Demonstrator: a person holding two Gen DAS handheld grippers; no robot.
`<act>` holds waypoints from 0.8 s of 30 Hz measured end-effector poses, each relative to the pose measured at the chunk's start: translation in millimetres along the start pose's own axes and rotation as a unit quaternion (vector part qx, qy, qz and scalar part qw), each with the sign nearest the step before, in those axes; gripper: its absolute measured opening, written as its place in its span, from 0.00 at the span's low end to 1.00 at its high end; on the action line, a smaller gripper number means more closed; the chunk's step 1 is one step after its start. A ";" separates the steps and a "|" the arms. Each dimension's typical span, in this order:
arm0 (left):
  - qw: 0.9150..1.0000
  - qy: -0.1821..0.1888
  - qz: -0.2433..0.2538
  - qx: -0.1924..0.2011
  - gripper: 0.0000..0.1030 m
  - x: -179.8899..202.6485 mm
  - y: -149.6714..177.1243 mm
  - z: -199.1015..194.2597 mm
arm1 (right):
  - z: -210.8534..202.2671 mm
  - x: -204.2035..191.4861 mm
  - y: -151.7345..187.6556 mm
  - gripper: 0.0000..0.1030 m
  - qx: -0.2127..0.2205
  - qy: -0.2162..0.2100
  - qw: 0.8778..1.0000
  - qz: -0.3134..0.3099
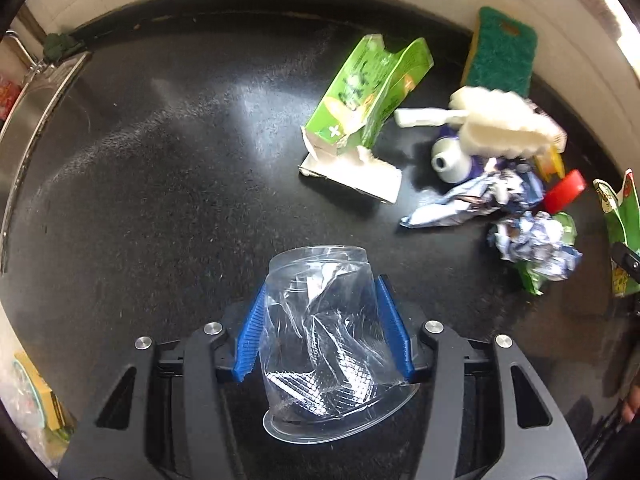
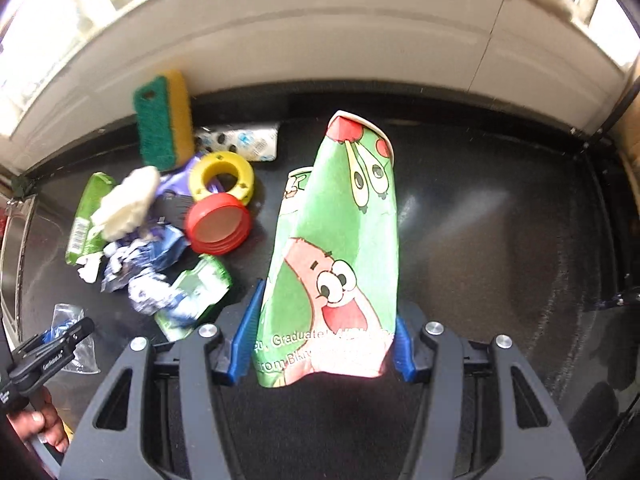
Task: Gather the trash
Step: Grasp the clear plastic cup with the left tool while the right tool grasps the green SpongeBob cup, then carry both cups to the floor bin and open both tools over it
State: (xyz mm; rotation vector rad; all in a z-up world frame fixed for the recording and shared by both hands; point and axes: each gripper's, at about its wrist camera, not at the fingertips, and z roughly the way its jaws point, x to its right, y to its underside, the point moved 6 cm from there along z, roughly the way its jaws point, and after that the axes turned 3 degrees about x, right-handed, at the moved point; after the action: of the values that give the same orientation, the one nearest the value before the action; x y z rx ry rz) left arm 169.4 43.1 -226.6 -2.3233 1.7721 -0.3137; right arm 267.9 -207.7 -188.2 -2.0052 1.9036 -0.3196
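My left gripper [image 1: 322, 312] is shut on a crushed clear plastic cup [image 1: 324, 332] and holds it above the black counter [image 1: 160, 200]. My right gripper [image 2: 326, 320] is shut on a flattened green cartoon paper cup [image 2: 340, 248]. A trash pile lies on the counter: a torn green carton [image 1: 360, 108], crumpled blue-white wrappers [image 1: 480, 200], a white wad [image 1: 504, 120], a red lid [image 2: 218, 229], a yellow ring [image 2: 221, 178] and a green wrapper [image 2: 196, 296]. The left gripper also shows at the lower left of the right wrist view [image 2: 52, 344].
A green-yellow scrub sponge [image 2: 162, 120] leans on the white back wall [image 2: 360, 40]. A steel sink [image 1: 36, 120] borders the counter on the left. A printed white packet [image 2: 244, 142] lies by the wall. A hand [image 2: 40, 424] holds the left gripper.
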 end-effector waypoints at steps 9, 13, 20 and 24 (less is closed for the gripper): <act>0.994 -0.010 0.073 0.076 0.50 18.9 43.3 -79.5 | -89.1 -8.5 55.8 0.53 0.040 -0.030 0.999 -0.018; 0.991 -0.011 0.095 0.089 0.51 13.7 60.1 -93.7 | -109.0 -9.7 83.4 0.53 0.040 -0.034 0.998 -0.031; 0.990 -0.016 0.097 0.101 0.51 2.7 71.3 -105.2 | -115.7 -20.3 94.1 0.53 0.050 -0.037 0.997 -0.040; 0.989 -0.023 0.087 0.114 0.51 -9.2 76.5 -114.4 | -118.8 -32.9 97.3 0.54 0.051 -0.045 0.996 -0.049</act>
State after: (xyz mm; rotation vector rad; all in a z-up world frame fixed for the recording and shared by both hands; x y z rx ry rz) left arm 63.4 28.5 -139.5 -1.9907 1.7970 -0.4079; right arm 129.1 -189.8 -116.8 -2.0147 1.7034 -0.3389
